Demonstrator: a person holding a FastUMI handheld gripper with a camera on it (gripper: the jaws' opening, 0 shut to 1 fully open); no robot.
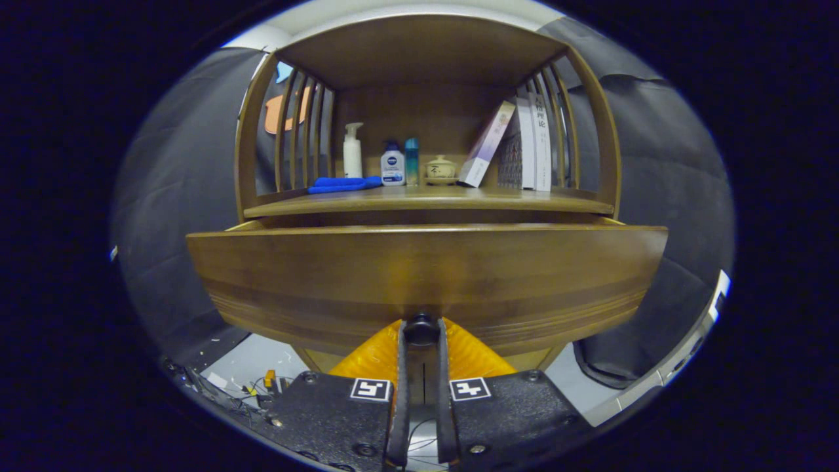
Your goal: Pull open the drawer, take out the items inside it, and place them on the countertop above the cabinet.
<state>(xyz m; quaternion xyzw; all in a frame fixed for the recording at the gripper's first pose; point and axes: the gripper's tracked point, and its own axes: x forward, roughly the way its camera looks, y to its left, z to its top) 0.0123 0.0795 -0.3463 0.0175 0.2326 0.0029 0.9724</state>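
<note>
A wooden drawer front (426, 275) stands pulled out from the cabinet, close ahead of me. Its small dark knob (421, 329) sits low on the front, and my gripper (421, 337) is shut on it, the two orange fingers (373, 357) pressing from either side. The drawer's inside is hidden behind its front. Above the drawer lies the countertop (432, 200), a wooden shelf under a slatted hutch.
On the countertop stand a white pump bottle (352, 151), two small bottles (393, 165), a lidded cup (440, 168), a blue cloth (344, 184) and leaning books (518, 144). Its front strip is bare. Cables and small parts lie on the floor at lower left (262, 383).
</note>
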